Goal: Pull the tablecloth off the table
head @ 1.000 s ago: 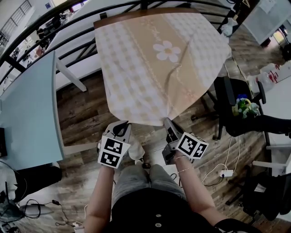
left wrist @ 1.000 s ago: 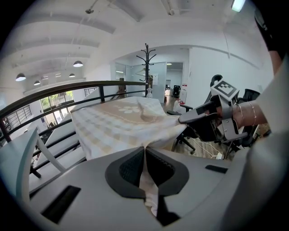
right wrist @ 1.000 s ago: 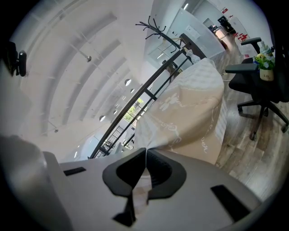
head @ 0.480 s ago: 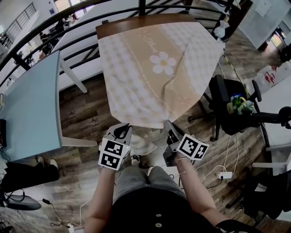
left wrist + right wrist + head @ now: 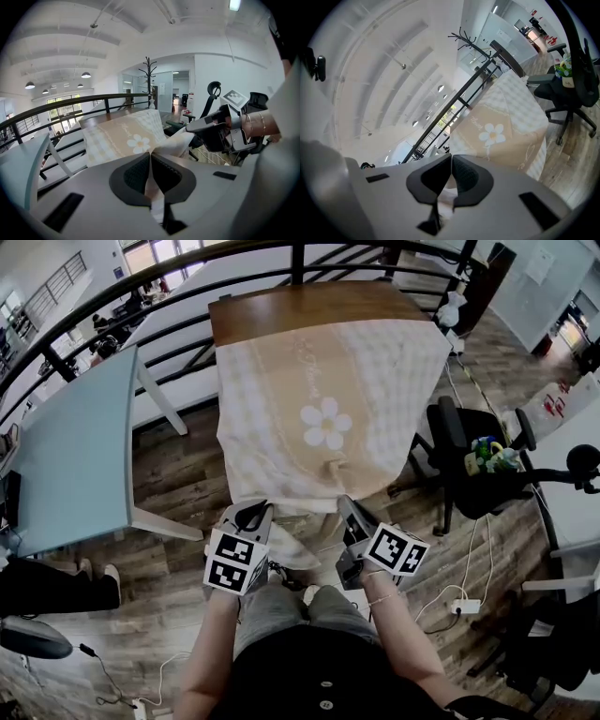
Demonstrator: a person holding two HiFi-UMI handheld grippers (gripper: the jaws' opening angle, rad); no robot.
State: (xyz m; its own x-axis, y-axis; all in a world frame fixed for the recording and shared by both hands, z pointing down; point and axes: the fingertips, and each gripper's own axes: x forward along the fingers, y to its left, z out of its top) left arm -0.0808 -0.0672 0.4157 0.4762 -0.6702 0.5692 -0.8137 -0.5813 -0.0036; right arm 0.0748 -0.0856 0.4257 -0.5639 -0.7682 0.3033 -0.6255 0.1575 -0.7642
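A beige checked tablecloth [image 5: 319, 399] with a white daisy print covers most of a wooden table [image 5: 300, 307], whose far strip lies bare. The cloth's near edge hangs off the table toward me. My left gripper [image 5: 251, 513] is shut on the cloth's near left edge, and the fabric shows pinched between its pads in the left gripper view [image 5: 150, 157]. My right gripper [image 5: 347, 510] is shut on the near right edge, with cloth [image 5: 492, 136] running away from its jaws in the right gripper view [image 5: 451, 161].
A pale blue table [image 5: 70, 460] stands at the left. A black office chair [image 5: 469, 465] with a small green item on it is at the right. A dark railing [image 5: 141, 287] runs behind the table. Cables and a power strip [image 5: 459, 598] lie on the wooden floor.
Both grippers have drawn the cloth toward me. More bare wood shows at the table's far end, and the daisy print has slid nearer.
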